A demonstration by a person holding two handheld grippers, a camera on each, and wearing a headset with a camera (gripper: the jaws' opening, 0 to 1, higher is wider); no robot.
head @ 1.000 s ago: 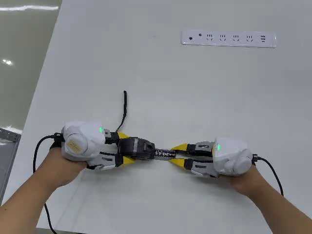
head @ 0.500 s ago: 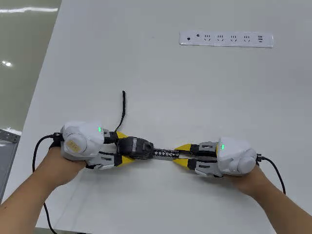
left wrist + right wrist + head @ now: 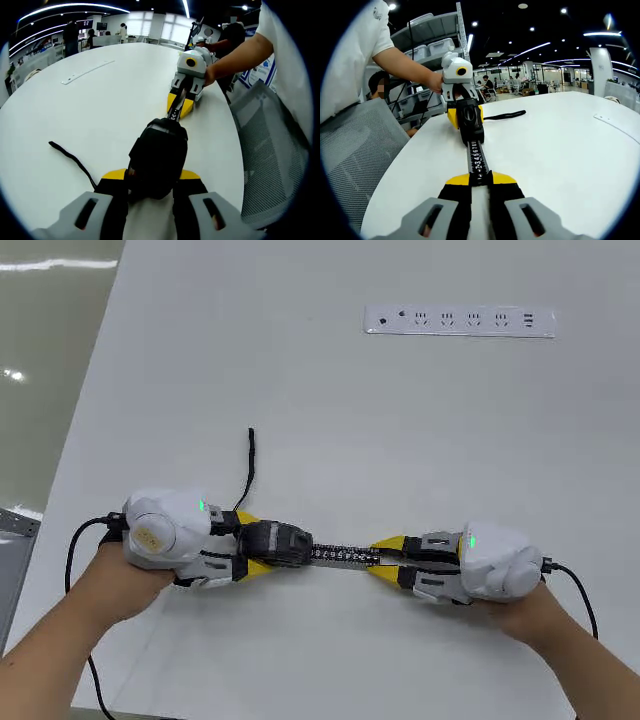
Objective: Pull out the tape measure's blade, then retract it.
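Observation:
A black tape measure (image 3: 277, 543) lies on the white table, and my left gripper (image 3: 252, 544) is shut on its case (image 3: 158, 156). Its blade (image 3: 343, 554), printed with numbers, runs to the right out of the case. My right gripper (image 3: 385, 555) is shut on the blade's end (image 3: 479, 172). In the right gripper view the blade (image 3: 475, 152) leads straight to the case (image 3: 471, 118) in the left gripper. A black wrist strap (image 3: 250, 462) trails from the case toward the far side of the table.
A white power strip (image 3: 459, 320) lies at the far right of the table (image 3: 400, 430). The table's near edge runs just below both hands. A mesh chair (image 3: 270, 150) stands beside the table. Cables trail from both grippers.
My right gripper has moved to the right with the blade's end, and more of the blade shows between the grippers. The left gripper and the case have stayed in place.

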